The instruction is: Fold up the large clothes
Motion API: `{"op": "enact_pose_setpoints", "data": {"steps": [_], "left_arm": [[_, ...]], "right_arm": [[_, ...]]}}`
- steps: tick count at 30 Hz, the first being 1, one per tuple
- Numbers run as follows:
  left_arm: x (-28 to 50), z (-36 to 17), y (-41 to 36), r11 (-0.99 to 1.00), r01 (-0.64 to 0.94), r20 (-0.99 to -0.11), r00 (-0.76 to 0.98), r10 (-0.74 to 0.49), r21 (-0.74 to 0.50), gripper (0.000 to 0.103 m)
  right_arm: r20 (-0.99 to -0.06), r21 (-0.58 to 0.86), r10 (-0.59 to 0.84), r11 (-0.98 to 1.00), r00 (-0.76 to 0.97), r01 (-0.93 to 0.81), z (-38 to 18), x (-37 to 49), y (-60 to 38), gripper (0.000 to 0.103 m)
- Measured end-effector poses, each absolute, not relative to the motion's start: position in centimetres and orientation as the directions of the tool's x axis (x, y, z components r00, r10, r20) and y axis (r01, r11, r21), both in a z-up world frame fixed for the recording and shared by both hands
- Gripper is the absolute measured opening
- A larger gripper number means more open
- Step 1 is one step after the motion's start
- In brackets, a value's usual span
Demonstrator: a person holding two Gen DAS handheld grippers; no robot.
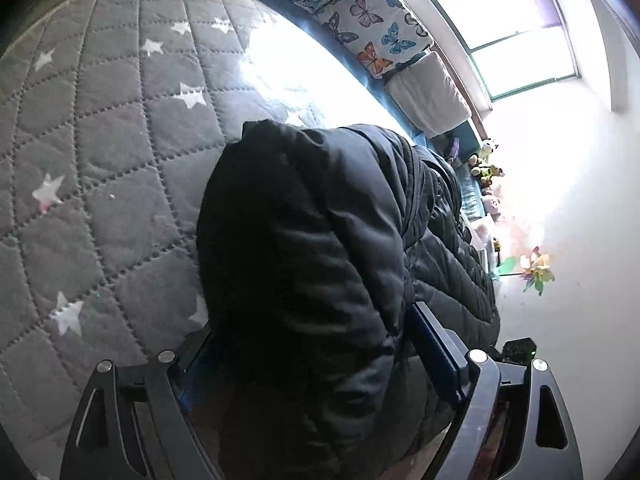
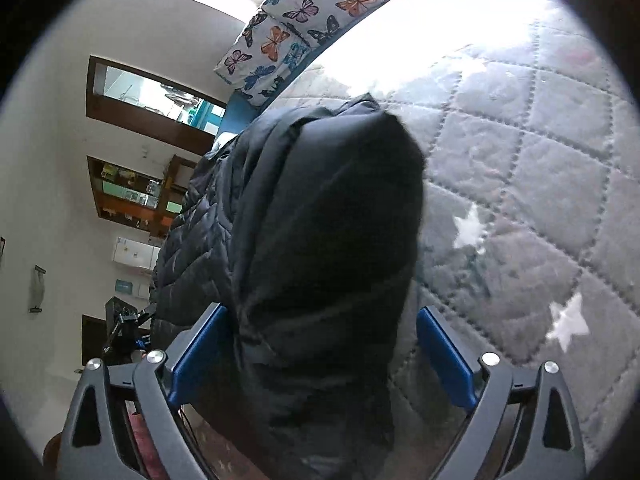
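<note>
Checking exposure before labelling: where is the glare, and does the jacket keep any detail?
Left wrist view: window and wall blown out, glare across the quilt; jacket nearly black. Right wrist view: quilt washed out at top, jacket dark, stitching faint.

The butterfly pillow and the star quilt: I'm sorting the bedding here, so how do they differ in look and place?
The butterfly pillow has a white ground with colourful butterflies; the star quilt is grey with white stars. The pillow's fabric looks smooth, while the quilt is stitched into padded squares. The pillow sits at the far edge of the bed; the quilt covers the bed and lies under the black puffer jacket. Both are printed bedding.
</note>
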State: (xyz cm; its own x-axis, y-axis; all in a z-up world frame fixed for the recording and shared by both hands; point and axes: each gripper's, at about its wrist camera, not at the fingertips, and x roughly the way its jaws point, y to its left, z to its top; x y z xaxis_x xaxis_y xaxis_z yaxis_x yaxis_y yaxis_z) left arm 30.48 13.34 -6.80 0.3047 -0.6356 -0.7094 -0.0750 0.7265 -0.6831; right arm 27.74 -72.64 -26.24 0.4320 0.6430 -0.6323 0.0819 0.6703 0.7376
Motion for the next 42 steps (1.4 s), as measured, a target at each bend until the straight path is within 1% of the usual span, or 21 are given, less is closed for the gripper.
{"op": "enact_pose_setpoints", "data": {"steps": [2, 9, 20, 32, 37, 42], "left_arm": [[30.9, -7.3, 13.0, 0.73, -0.086, -0.716, 0.3, -0.63, -0.678, 0.096], [31.5, -7.4, 11.6, 0.772, -0.057, -0.748, 0.298, -0.592, -0.633, 0.096], [31.9, -6.4, 7.8, 0.867, 0.007, -0.816, 0.334, -0.472, -0.499, 0.096], [31.6, -6.0, 4.5, 0.922, 0.061, -0.85, 0.368, -0.376, -0.382, 0.096], [31.8, -6.3, 4.0, 0.931, 0.074, -0.855, 0.375, -0.359, -0.358, 0.096], [31.7, -6.6, 4.6, 0.93, 0.084, -0.855, 0.371, -0.363, -0.359, 0.096]], "right_arm": [[-0.629, 0.741, 0.653, 0.667, 0.421, 0.073, -26.2, 27.7, -72.3, 0.103], [-0.643, 0.73, 0.659, 0.682, 0.39, 0.051, -25.9, 28.5, -71.1, 0.103], [-0.659, 0.713, 0.65, 0.7, 0.379, 0.039, -25.6, 28.4, -70.7, 0.103], [-0.693, 0.676, 0.628, 0.737, 0.353, 0.016, -24.9, 29.2, -68.6, 0.103], [-0.714, 0.646, 0.609, 0.763, 0.346, -0.012, -24.6, 29.2, -67.8, 0.103], [-0.714, 0.645, 0.61, 0.764, 0.344, -0.015, -24.8, 29.4, -67.5, 0.103]]}}
